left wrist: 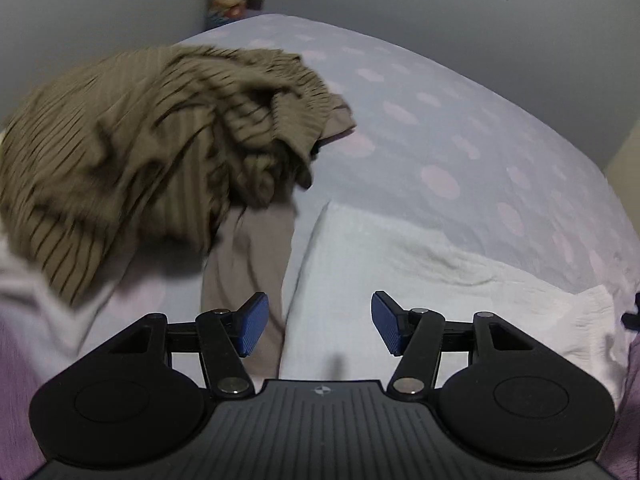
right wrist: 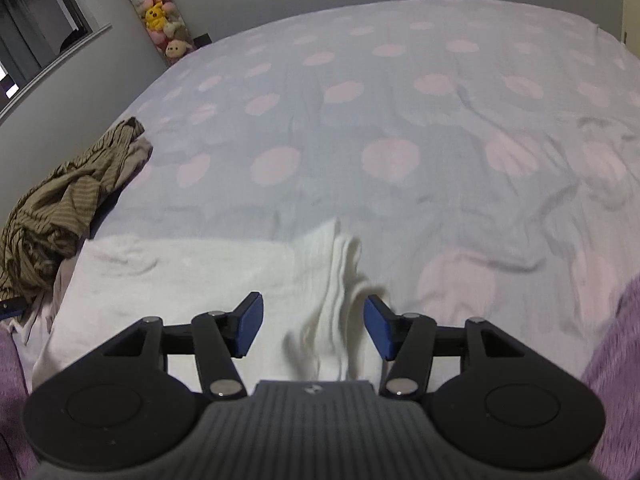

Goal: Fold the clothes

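Left tongs (left wrist: 320, 326): being held wide apart, nothing between the blue pads (left wrist: 253, 326); being carried low over the near left part of the white garment (left wrist: 400, 264).
Right tongs (right wrist: 314, 326): being held wide apart, empty; a raised fold (right wrist: 340, 264) of the white garment is lying between the pads (right wrist: 249, 326), and contact cannot be told.
White garment (right wrist: 180, 276): being laid flat on the bed (right wrist: 400, 100), near its front edge; its long axis is running left to right across both views.
Garment edges: in the left wrist view the far edge is running from upper left down to the right; in the right wrist view the far edge is lying nearly straight, ending at the bunched fold, which is pointing away from the camera.
Striped olive garment (left wrist: 140, 152): being left crumpled in a heap just beside the white garment's left end; it is blurred in the left wrist view.
Beige garment (left wrist: 248, 256): being partly covered by the olive heap, with a strip lying along the white garment's left edge.
Open room: the dotted bed cover (left wrist: 460, 140) is lying bare beyond and to the right of the white garment, with shallow wrinkles.
Periphery: purple fabric (right wrist: 616, 360) is showing at the lower sides; soft toys (right wrist: 160, 12) are being stored against the far wall.
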The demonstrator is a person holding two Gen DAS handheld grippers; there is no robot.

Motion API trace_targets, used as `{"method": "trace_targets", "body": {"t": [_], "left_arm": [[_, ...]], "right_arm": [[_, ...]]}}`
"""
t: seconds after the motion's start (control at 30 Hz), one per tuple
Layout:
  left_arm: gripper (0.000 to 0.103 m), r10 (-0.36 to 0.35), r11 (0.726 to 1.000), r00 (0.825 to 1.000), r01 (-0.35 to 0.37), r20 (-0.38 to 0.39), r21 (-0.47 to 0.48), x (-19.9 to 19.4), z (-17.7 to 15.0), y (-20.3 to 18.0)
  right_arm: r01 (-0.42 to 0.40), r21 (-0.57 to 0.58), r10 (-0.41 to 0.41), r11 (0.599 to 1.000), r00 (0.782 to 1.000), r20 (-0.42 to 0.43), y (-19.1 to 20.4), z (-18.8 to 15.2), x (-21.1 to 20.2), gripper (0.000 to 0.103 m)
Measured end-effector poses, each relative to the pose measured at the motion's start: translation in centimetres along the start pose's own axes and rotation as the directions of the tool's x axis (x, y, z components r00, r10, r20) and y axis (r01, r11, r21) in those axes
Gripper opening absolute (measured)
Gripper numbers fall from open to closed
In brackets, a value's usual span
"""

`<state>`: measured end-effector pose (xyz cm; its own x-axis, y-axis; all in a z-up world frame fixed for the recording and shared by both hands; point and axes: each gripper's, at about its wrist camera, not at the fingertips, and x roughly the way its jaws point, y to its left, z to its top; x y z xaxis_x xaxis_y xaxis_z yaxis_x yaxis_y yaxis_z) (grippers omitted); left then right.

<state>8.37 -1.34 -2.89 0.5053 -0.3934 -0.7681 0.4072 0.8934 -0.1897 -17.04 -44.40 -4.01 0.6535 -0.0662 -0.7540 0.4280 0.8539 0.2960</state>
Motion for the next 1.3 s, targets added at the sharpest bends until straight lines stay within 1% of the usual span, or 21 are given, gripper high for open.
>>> {"method": "trace_targets", "body": {"t": [0.13, 0.23, 0.3, 0.37, 0.43, 0.5, 0.53, 0.57, 0.6, 0.63, 0.67, 0.7, 0.73, 0.83, 0.93, 0.97, 1.07, 1.17, 1.23, 1.27, 1.3], "left_arm": [[0.055, -0.004, 0.997, 1.0, 0.006, -0.013, 0.083, 3.5, 2.1, -0.9], [0.055, 0.01, 0.99, 1.0, -0.008, -0.015, 0.138, 6.6, 2.9, -1.8], [0.055, 0.021, 0.987, 1.0, -0.019, -0.012, 0.158, 8.5, 3.0, -2.2], [0.053, 0.037, 0.986, 0.999, -0.035, -0.014, 0.161, 10.3, 3.1, -2.6], [0.051, 0.033, 0.991, 0.999, -0.03, -0.019, 0.133, 11.5, 3.3, -2.7], [0.042, 0.023, 0.996, 0.999, -0.021, -0.024, 0.092, 12.4, 3.4, -2.8], [0.04, 0.028, 0.996, 0.999, -0.027, -0.02, 0.08, 12.6, 3.4, -2.9], [0.033, 0.036, 0.997, 0.999, -0.035, -0.014, 0.071, 12.8, 3.4, -2.9], [0.024, 0.042, 0.997, 0.999, -0.041, -0.008, 0.07, 12.8, 3.4, -3.0], [0.02, 0.047, 0.996, 0.999, -0.046, -0.002, 0.073, 12.7, 3.4, -3.1], [0.012, 0.051, 0.996, 0.999, -0.052, 0.005, 0.077, 12.6, 3.4, -3.2], [0.008, 0.056, 0.995, 0.998, -0.057, 0.011, 0.08, 12.5, 3.4, -3.3], [0.007, 0.056, 0.995, 0.998, -0.058, 0.019, 0.08, 12.2, 3.4, -3.4], [0.006, 0.057, 0.997, 0.995, -0.061, 0.079, 0.051, 10.5, 3.5, -3.2], [0.006, 0.06, 0.998, 0.987, -0.06, 0.146, -0.006, 9.0, 4.1, -2.7], [0.006, 0.063, 0.998, 0.987, -0.062, 0.147, -0.012, 9.0, 4.3, -2.6], [0.006, 0.076, 0.997, 0.99, -0.077, 0.115, -0.001, 10.1, 5.0, -2.8], [0.006, 0.101, 0.994, 0.992, -0.105, 0.081, 0.041, 11.3, 4.8, -3.3], [0.01, 0.113, 0.991, 0.992, -0.117, 0.061, 0.066, 11.9, 4.6, -3.6], [0.013, 0.122, 0.989, 0.991, -0.126, 0.054, 0.079, 12.0, 4.5, -3.7], [0.014, 0.135, 0.986, 0.989, -0.139, 0.052, 0.093, 12.0, 4.3, -3.9]], "right_arm": [[-0.016, 0.021, 0.015, 1.0, 1.0, 0.012, -0.6, 1.0, 1.4, 0.059], [-0.027, 0.036, 0.027, 0.999, 0.999, 0.021, -1.1, 1.7, 2.4, 0.059], [-0.035, 0.046, 0.034, 0.998, 0.999, 0.027, -1.4, 2.1, 3.1, 0.059], [-0.043, 0.057, 0.041, 0.997, 0.999, 0.033, -1.7, 2.6, 3.8, 0.059], [-0.024, 0.037, 0.023, 0.999, 0.999, 0.039, -1.6, 2.8, 4.5, 0.059], [0.009, 0.005, -0.01, 1.0, 0.999, 0.049, -1.4, 2.7, 5.1, 0.057], [0.018, -0.007, -0.017, 1.0, 0.998, 0.052, -1.3, 2.7, 5.3, 0.057], [0.011, -0.011, -0.01, 1.0, 0.999, 0.053, -1.4, 2.7, 5.4, 0.056], [0.004, -0.015, -0.003, 1.0, 0.999, 0.054, -1.5, 2.7, 5.6, 0.048], [-0.005, -0.019, 0.006, 1.0, 0.999, 0.053, -1.5, 2.7, 5.7, 0.035], [-0.011, -0.026, 0.012, 1.0, 0.998, 0.054, -1.5, 2.6, 5.7, 0.028], [-0.004, -0.037, 0.006, 0.999, 0.998, 0.059, -1.5, 2.5, 5.6, 0.02], [0.003, -0.048, 0.0, 0.999, 0.998, 0.064, -1.4, 2.4, 5.5, 0.017], [0.004, -0.043, 0.0, 0.999, 0.995, 0.104, -1.6, 2.3, 4.5, 0.012], [0.007, -0.043, 0.0, 0.999, 0.99, 0.143, -1.6, 2.5, 3.6, 0.011], [0.013, -0.056, -0.004, 0.998, 0.99, 0.142, -1.5, 2.7, 3.7, 0.011], [0.023, -0.071, -0.014, 0.997, 0.992, 0.122, -1.6, 3.1, 4.7, 0.011], [0.038, -0.059, -0.033, 0.998, 0.996, 0.084, -1.9, 3.0, 6.3, 0.011], [0.036, -0.042, -0.033, 0.998, 0.997, 0.067, -2.2, 2.8, 6.9, 0.012], [0.031, -0.029, -0.03, 0.999, 0.998, 0.061, -2.4, 2.7, 6.9, 0.013], [0.027, -0.014, -0.026, 1.0, 0.998, 0.062, -2.5, 2.6, 6.7, 0.021]]}}
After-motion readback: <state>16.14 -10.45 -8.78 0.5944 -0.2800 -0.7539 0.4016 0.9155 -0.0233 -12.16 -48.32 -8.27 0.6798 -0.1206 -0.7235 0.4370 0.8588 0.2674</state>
